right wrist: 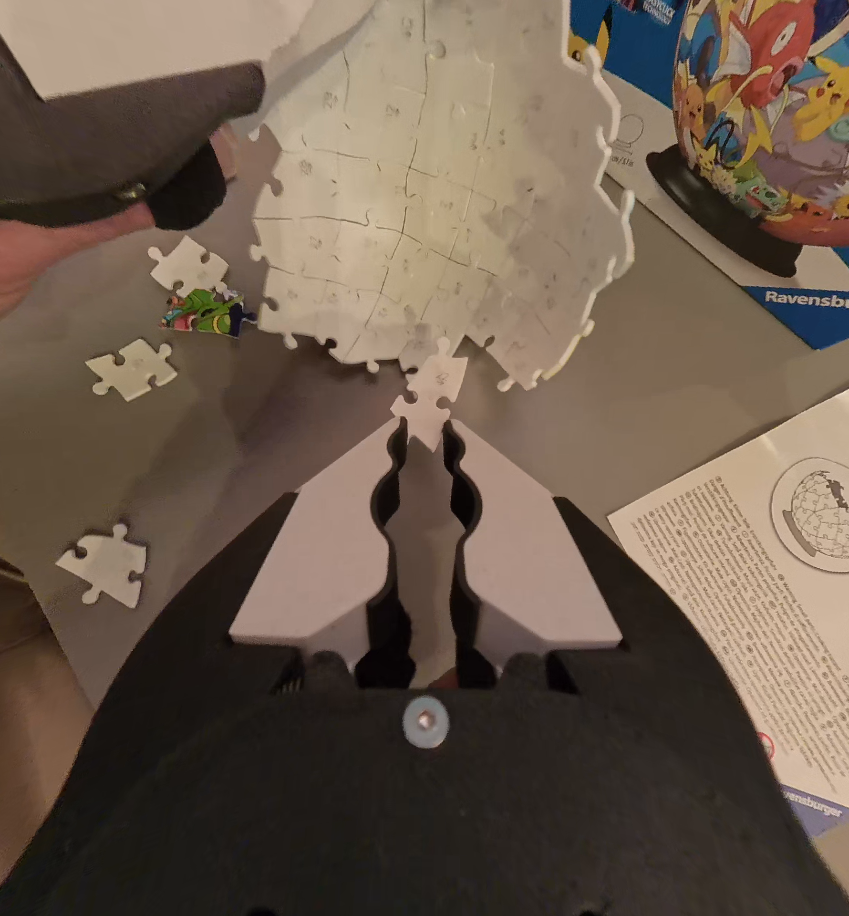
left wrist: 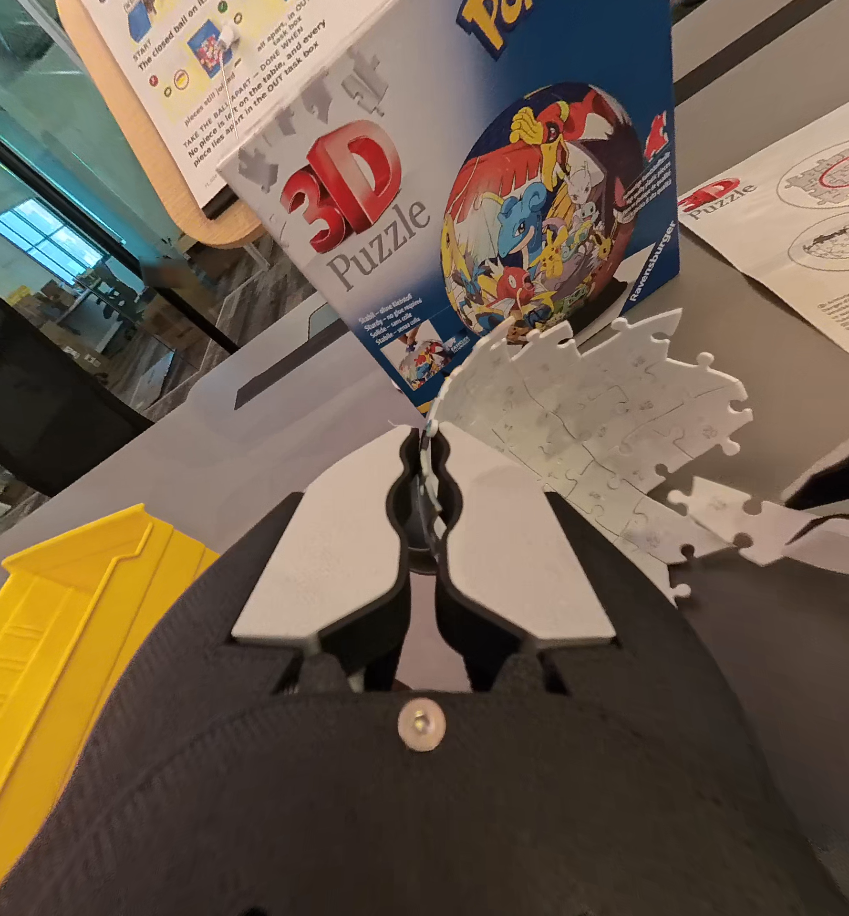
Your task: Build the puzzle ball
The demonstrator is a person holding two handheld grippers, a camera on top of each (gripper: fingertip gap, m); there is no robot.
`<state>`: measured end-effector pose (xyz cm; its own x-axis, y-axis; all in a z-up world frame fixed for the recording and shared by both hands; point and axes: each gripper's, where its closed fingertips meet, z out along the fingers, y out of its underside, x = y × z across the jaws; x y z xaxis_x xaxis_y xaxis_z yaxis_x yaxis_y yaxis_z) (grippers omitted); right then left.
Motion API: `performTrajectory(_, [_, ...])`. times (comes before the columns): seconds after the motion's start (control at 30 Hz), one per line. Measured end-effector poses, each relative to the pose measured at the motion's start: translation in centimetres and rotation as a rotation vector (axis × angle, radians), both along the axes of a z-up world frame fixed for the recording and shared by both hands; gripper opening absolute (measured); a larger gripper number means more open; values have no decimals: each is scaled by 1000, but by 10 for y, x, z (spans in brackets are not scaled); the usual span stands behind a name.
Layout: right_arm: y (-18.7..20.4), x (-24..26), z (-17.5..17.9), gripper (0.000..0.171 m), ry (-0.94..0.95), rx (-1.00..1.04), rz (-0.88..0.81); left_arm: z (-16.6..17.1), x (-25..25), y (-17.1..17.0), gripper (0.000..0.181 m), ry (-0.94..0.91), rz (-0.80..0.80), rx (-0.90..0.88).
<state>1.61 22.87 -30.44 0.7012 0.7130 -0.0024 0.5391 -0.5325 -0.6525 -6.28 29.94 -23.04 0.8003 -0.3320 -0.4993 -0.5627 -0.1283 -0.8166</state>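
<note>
While half-built white curved plastic puzzle shell [right wrist: 427, 198] hangs above grey tabletop [right wrist: 611, 421], left gripper [left wrist: 426, 436] jaws pinch shell edge tight. Right gripper [right wrist: 425, 431] jaws narrow, nipping small white plastic puzzle piece [right wrist: 432, 391] by its tail — tab touching shell rim. Shell light, stiff, pops apart easy — hold edges, push gently. Spare white pieces [right wrist: 132, 369] lie on tabletop.
</note>
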Motion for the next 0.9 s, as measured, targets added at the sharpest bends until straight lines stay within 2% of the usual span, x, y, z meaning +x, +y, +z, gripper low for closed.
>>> performTrajectory(0.37, [12, 9, -11, 12, -86, 28, -79, 2, 8, -3, 4, 51, -22, 16])
performTrajectory(0.63, [6, 8, -9, 12, -93, 14, -45, 2, 10, -3, 4, 55, -38, 16])
performTrajectory(0.77, [-10, 20, -10, 12, -165, -15, 101, 0, 7, -1, 4, 45, -47, 5])
performTrajectory(0.9, [-28, 40, -19, 11, -290, -59, 367, 0, 5, -1, 4, 47, -55, 1])
